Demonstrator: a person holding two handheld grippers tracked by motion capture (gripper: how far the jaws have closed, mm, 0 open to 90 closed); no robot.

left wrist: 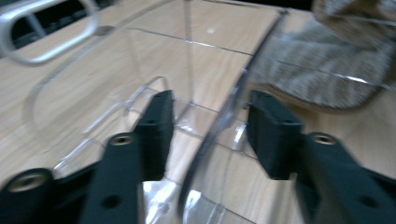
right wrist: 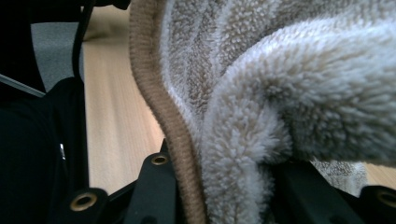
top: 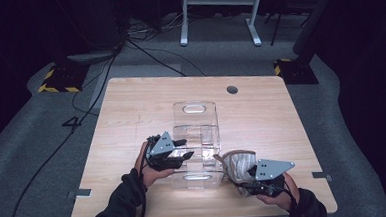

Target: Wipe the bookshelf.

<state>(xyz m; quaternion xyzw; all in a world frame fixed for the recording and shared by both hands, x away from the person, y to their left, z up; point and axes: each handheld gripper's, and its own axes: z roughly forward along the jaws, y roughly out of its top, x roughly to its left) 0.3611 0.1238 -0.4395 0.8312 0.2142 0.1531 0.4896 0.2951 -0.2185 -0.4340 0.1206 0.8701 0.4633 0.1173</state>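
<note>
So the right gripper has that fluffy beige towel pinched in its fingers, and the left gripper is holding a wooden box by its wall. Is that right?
Nearly. The right gripper does pinch the fluffy beige towel. But the box is a clear plastic organizer, not wooden; only the table is wood. The left gripper view shows its see-through wall between the left gripper's fingers, which stand apart from it.

A light wooden table [top: 131, 106] with rounded corners stands on grey carpet [top: 43, 146]. A round cable hole [top: 232, 90] sits near its far edge. A clear plastic organizer [top: 195, 119] with inner dividers rests directly on the tabletop, around its centre.
</note>
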